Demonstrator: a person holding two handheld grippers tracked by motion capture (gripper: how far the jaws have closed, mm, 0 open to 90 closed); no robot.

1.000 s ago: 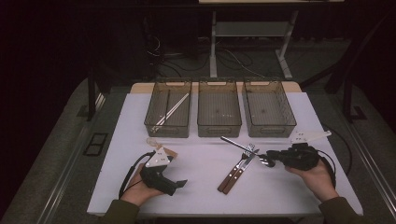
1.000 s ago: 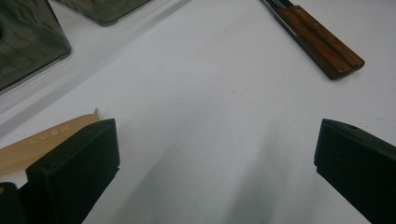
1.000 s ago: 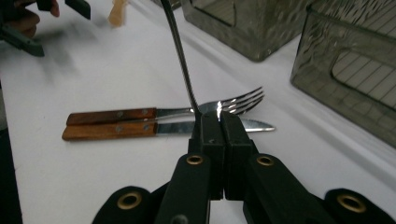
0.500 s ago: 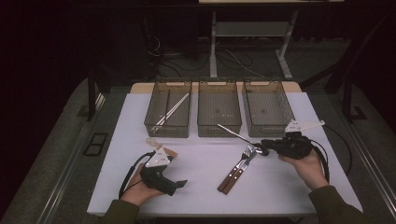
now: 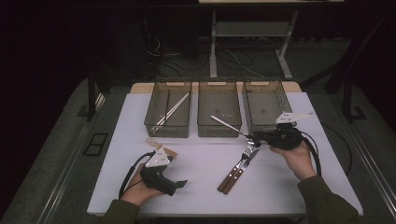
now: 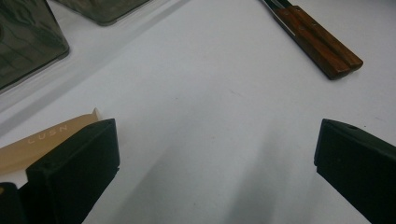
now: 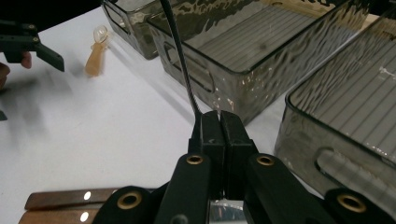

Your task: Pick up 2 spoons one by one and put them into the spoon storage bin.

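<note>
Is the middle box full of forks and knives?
No, the middle box looks bare inside, and the fork and knife with wooden handles lie on the white table in front of it.

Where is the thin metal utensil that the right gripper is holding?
In the high view, the thin metal utensil is clamped in the right gripper, its handle slanting up-left over the middle clear plastic bin.

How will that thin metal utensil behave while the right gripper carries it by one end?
The metal utensil looks stiff: its slim handle juts straight from the right gripper without sagging. Pinched only at one end between shut jaws, it could pivot or slip, since polished metal is probably slick. It seems light, being so slender.
</note>
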